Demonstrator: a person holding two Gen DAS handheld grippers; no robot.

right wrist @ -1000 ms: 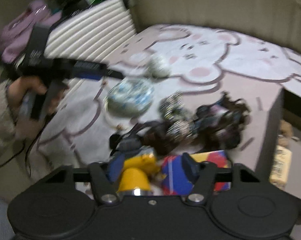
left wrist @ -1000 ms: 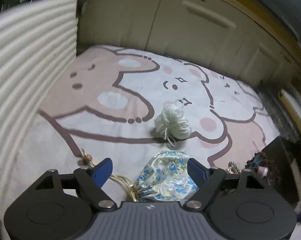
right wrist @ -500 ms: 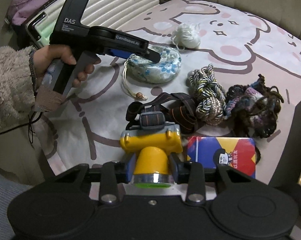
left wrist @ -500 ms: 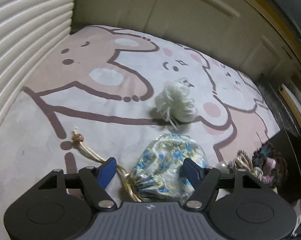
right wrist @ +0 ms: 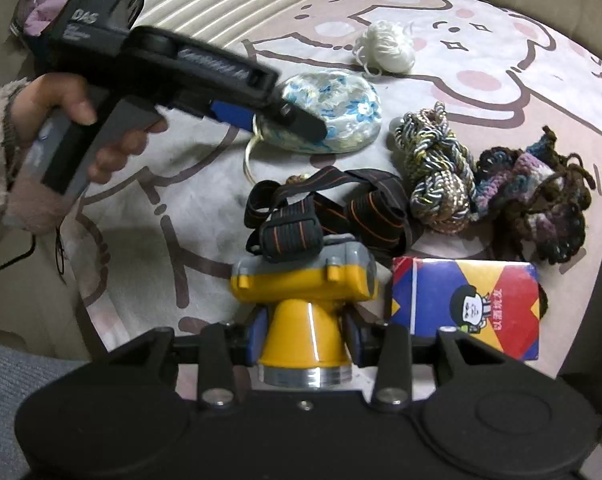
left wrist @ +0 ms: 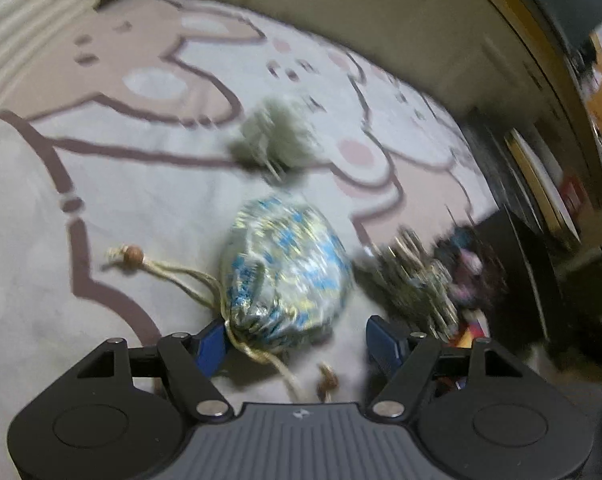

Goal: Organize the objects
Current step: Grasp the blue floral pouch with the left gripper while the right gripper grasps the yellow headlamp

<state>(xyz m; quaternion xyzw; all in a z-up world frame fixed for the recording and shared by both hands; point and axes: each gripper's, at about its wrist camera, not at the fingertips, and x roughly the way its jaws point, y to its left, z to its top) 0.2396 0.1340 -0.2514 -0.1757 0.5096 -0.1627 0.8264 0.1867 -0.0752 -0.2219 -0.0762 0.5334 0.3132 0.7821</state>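
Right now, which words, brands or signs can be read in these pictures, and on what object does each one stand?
"DAS": white letters on the black body of the left gripper, seen in the right wrist view.
Two smaller white lines under "DAS": too small to read.
White lettering along that gripper's arm: blurred, unreadable.
Characters printed upside down on the red, blue and yellow box, beside a cartoon figure: not legible.
Left wrist view: nothing readable.

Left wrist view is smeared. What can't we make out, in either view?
- Left wrist view: motion blur smears the pouch pattern, the white yarn ball and the yarn bundles together.
- Right wrist view: the left gripper covers the pouch's neck and hides its own far finger.
- Right wrist view: the right gripper, jaws opening around the headlamp, hides its lens.
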